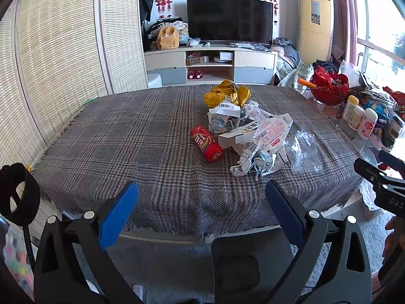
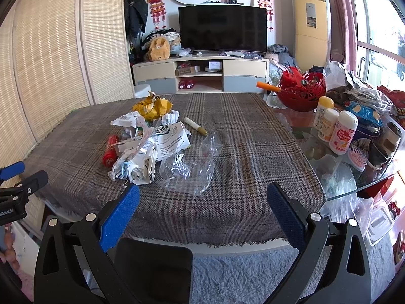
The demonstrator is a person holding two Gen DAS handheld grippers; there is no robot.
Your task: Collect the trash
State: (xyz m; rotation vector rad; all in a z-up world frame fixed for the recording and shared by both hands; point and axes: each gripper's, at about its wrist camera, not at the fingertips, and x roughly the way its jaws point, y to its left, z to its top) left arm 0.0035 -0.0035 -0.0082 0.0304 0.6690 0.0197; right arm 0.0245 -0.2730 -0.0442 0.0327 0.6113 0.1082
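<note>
Both grippers at the near edge of the table [image 1: 106, 136], which is covered by a plaid cloth [image 2: 253, 157]. The left gripper [image 1: 201, 190] has its blue fingers [image 1: 119, 210] spread wide with nothing between them; the right gripper [image 2: 203, 192] likewise stands wide apart and empty, its fingers [image 2: 121, 215] over the cloth's near hem.

The trash pile [image 1: 248, 131] lies right of centre on the cloth, well apart from both grippers. It comprises a crumpled yellow wrapper [image 1: 225, 95] at the far end, torn white cartons and printed paper [image 2: 164, 139] in the middle, a red tube [image 1: 206, 143] lying on its side at the pile's left, and a clear plastic bag [image 2: 192, 162] at its near right. A pen-like stick [image 2: 196, 126] lies just right of the cartons.

To the far right, on bare glass, stand a red openwork bowl [image 2: 303, 93], three white bottles [image 2: 341, 131], a pink hairbrush [image 2: 357, 159] and snack packets [image 2: 364, 111]. A television [image 1: 229, 20] on a low cabinet [image 1: 210, 65] fills the background. No object lies between the grippers and the pile.
</note>
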